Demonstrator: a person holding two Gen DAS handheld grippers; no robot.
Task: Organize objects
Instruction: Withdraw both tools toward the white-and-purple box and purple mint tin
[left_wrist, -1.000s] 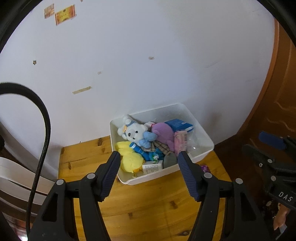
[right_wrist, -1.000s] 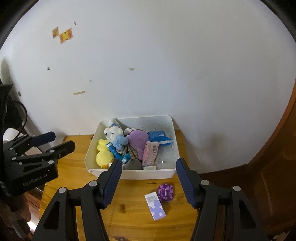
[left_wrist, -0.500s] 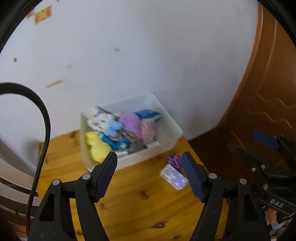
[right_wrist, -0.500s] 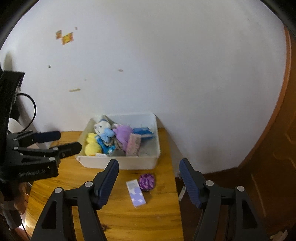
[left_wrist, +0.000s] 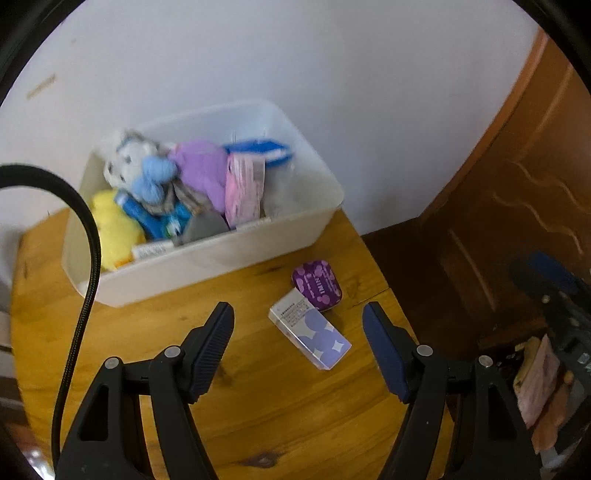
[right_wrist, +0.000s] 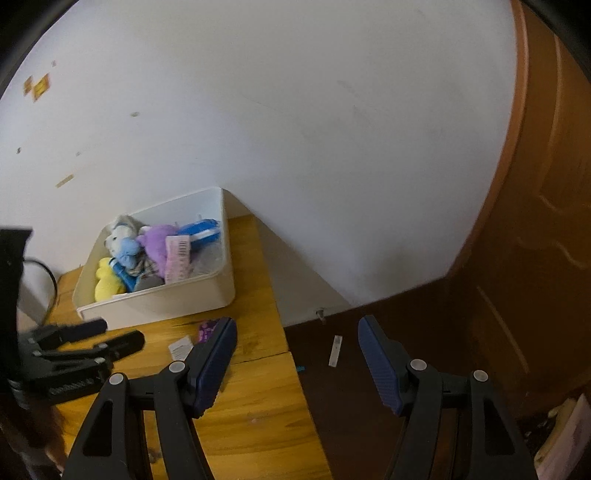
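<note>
- A white bin (left_wrist: 207, 254) sits on the wooden worktop (left_wrist: 155, 332), right up against the white wall (left_wrist: 332, 74).
- The bin is full of soft toys and small packs, all piled close together.
- Inside is a white plush toy (left_wrist: 129, 162) with a blue bow, but it looks blurry.
- A yellow plush toy (left_wrist: 112, 229) lies at the left end of the bin.
- A purple plush toy (left_wrist: 203, 170) is in the middle, and a pink pack (left_wrist: 243, 192) leans beside it.
- A blue and white pack (left_wrist: 262, 149) lies at the back of the bin.
- Two things lie on the worktop just in front of the bin, near its right end.
- One is a small purple tin (left_wrist: 317, 284) with rounded corners and pale shapes on its lid.
- The other is a flat white and purple box (left_wrist: 309, 328) with white stars on it; it touches the tin.
- The left gripper (left_wrist: 297, 347) hangs over the worktop with its dark blue fingers (left_wrist: 210, 343) spread wide and holding nothing. The box lies between them, farther out.
- The right gripper (right_wrist: 297, 360) also has its fingers (right_wrist: 214, 362) spread wide and empty. It sits over the right edge of the worktop, with the dark floor (right_wrist: 369, 406) below.
- A small white strip (right_wrist: 335, 350) lies on the floor.
- A brown wooden door (right_wrist: 546, 221) stands on the right.
</note>
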